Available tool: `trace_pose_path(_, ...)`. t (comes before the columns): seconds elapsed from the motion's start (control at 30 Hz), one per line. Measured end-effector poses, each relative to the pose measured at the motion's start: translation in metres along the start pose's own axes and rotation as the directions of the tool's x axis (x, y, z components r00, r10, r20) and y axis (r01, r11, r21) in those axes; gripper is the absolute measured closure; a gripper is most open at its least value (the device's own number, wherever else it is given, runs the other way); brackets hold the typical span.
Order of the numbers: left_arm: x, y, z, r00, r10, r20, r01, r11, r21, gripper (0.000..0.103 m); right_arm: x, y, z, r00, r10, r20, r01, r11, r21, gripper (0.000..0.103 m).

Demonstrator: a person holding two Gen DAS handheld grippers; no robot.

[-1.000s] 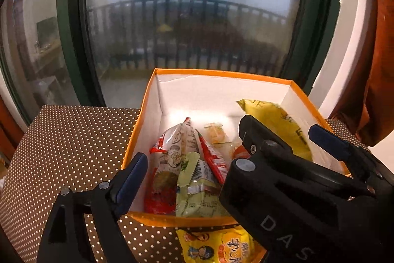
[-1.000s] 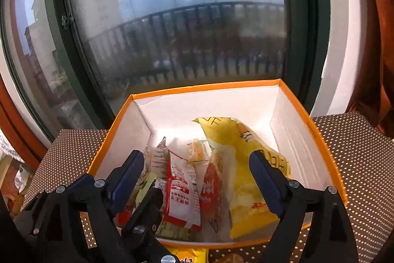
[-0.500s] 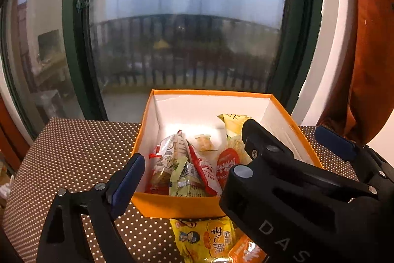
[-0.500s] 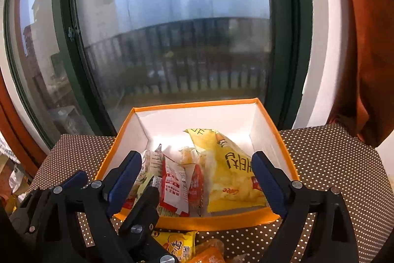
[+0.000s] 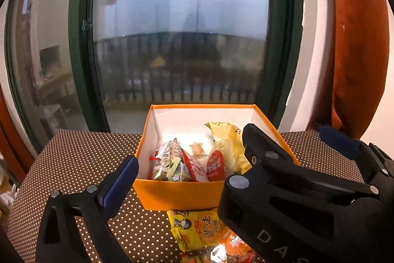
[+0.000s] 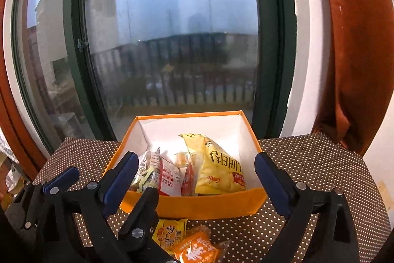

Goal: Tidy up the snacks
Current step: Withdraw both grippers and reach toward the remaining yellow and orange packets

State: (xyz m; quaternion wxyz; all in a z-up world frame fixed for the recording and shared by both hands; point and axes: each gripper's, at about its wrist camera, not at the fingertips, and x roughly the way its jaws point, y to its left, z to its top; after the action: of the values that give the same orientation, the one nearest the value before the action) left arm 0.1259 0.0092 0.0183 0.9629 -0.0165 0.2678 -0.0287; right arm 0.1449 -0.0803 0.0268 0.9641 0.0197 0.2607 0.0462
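Right wrist: orange box [image 6: 197, 207] holds snack packets [image 6: 216, 169]; both tools opening, nothing between

Home: rust curtain [image 6: 344, 70], green-framed balcony window [image 6: 172, 41], polka-dot tablecloth [image 6: 320, 164], snack box [image 6: 209, 206].

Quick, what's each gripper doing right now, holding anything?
Left gripper: jaws opening, nothing between them.
Right gripper: jaws opening, holding nothing.

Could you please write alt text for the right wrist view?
An orange box holding snack packets, a large yellow bag among them, sits on a dotted tablecloth by a window. The right claw, empty, is opening.
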Motion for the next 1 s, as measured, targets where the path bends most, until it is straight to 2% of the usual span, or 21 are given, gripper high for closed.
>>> trace_pose_path(0.27,-0.021,-0.012,-0.023,1.0,0.019,0.015,-0.02,0.998,0.068,0.002,-0.022,-0.004,-0.019,1.0,-0.024,0.016,0.025,0.999,-0.044,0.005)
trace_pose_path(0.7,-0.042,-0.017,-0.062,1.0,-0.008,0.031,0.005,0.996,0.089,0.002,-0.044,-0.005,-0.056,0.998,-0.052,0.044,0.055,0.996,-0.073,0.005)
trace_pose_path(0.87,-0.033,-0.019,-0.08,0.999,-0.048,0.003,0.048,0.991,0.125,0.002,-0.042,-0.003,-0.073,0.997,-0.038,0.059,0.044,0.994,-0.099,0.005)
trace_pose_path(1.0,-0.019,-0.018,-0.093,0.998,-0.052,-0.041,0.057,0.99,0.132,0.002,-0.027,-0.006,-0.089,0.999,-0.034,0.011,0.035,0.995,-0.096,0.005)
